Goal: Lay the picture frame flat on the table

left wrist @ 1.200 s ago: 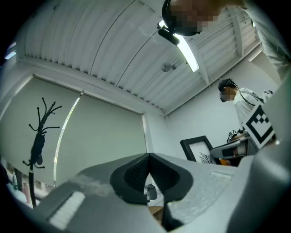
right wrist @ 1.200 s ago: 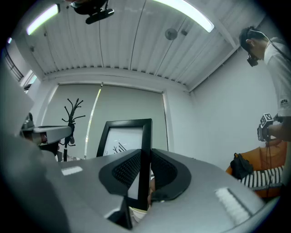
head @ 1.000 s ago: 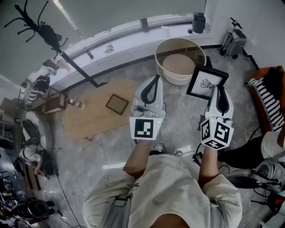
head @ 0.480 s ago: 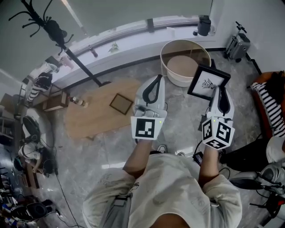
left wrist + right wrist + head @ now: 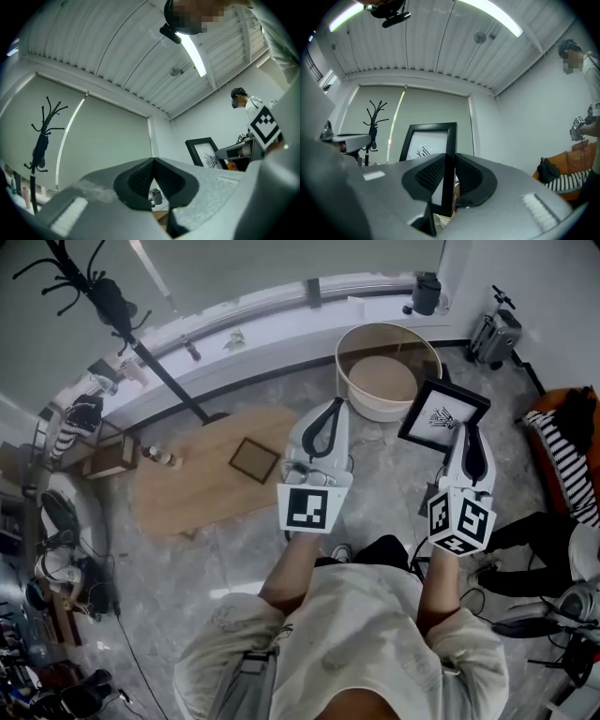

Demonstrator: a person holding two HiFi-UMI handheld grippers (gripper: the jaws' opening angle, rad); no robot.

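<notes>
My right gripper (image 5: pixel 463 427) is shut on the lower edge of a black picture frame (image 5: pixel 443 413) with a white drawing in it, held up in the air over the floor near a round tub. In the right gripper view the pads (image 5: pixel 429 174) clamp the frame's right-hand bar (image 5: pixel 450 154). My left gripper (image 5: pixel 331 406) hovers beside it, shut and empty; its pads (image 5: pixel 140 176) meet. The frame (image 5: pixel 205 152) shows off to that gripper's right. A low oval wooden table (image 5: pixel 187 488) lies to the left, with a small brown frame (image 5: pixel 254 459) flat on it.
A round beige tub (image 5: pixel 349 345) stands on the floor just beyond the grippers. A black coat stand (image 5: pixel 141 348) rises at the left. An orange seat with a striped cushion (image 5: pixel 562 442) is at the right, a small suitcase (image 5: pixel 492 329) behind it. Clutter lines the left edge.
The black frame stays gripped and raised. Both grippers keep almost the same place; the head view has shifted slightly.
</notes>
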